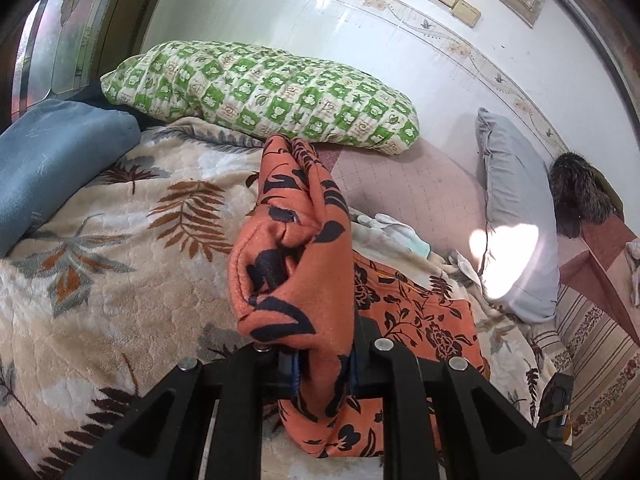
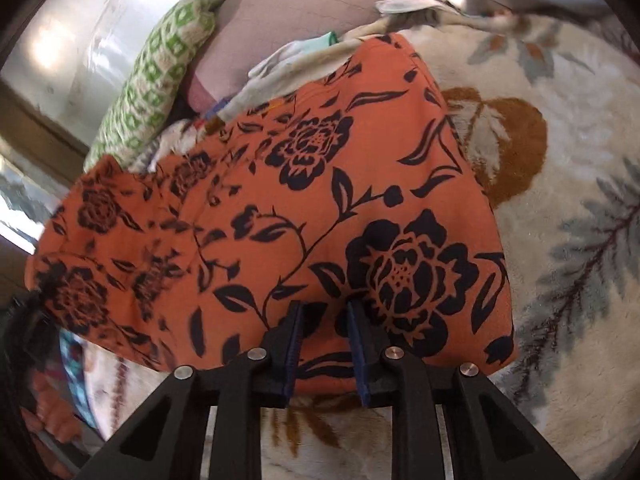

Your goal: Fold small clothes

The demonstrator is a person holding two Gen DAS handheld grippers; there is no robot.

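An orange garment with black flowers (image 1: 296, 248) lies on the leaf-patterned blanket (image 1: 120, 240). My left gripper (image 1: 322, 368) is shut on a bunched fold of it and lifts that part upright; the rest lies flat to the right (image 1: 420, 320). In the right wrist view the same garment (image 2: 300, 208) spreads flat on the blanket (image 2: 560, 200). My right gripper (image 2: 324, 312) hovers over the garment's near edge with a narrow gap between its blue pads, cloth showing between them; whether it pinches the cloth is unclear.
A green checked pillow (image 1: 260, 92) lies along the wall, a blue pillow (image 1: 48, 168) at left, a grey pillow (image 1: 516, 216) at right. Pale small clothes (image 1: 392, 232) lie beyond the garment. A dark furry thing (image 1: 580, 188) sits on the headboard.
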